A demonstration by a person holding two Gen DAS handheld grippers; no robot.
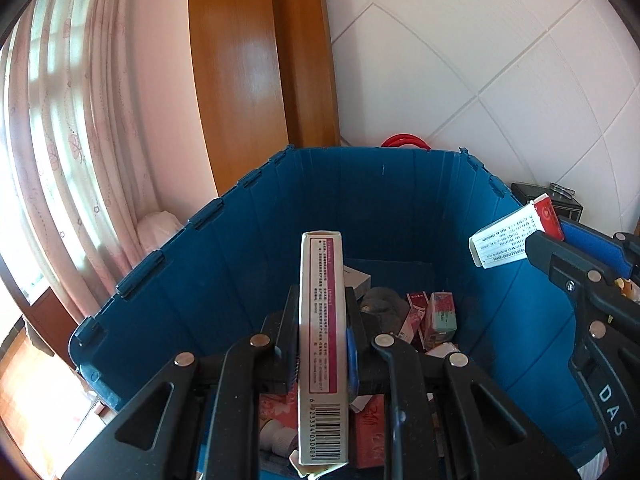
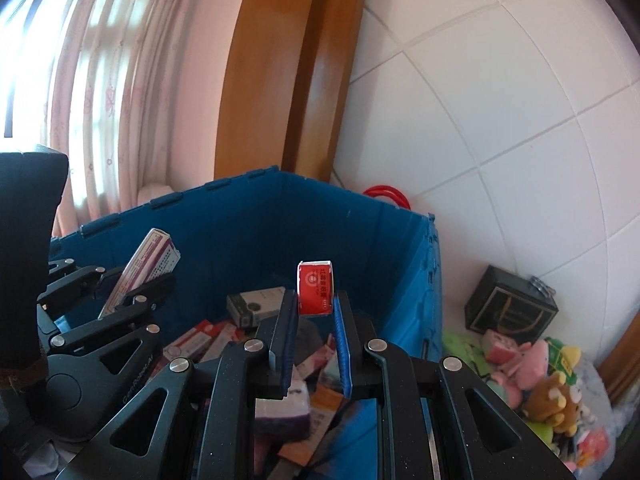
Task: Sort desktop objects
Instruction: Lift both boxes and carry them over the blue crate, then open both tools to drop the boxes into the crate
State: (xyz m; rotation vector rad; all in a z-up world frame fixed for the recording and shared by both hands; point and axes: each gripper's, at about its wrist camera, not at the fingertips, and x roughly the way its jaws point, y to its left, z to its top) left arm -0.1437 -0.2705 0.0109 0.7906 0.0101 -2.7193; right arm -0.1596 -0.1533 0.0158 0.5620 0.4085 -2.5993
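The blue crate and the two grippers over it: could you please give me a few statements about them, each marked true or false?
1. The left gripper is shut on a tall white box with a barcode. True.
2. The right gripper is open and holds nothing. False: it is shut on a small red-ended box.
3. The blue crate already holds several small boxes. True.
4. Both held boxes rest on the pile in the crate. False: both are held clear above it.
5. A heap of plush toys lies inside the crate. False: it lies outside, beside the crate by the tiled wall.
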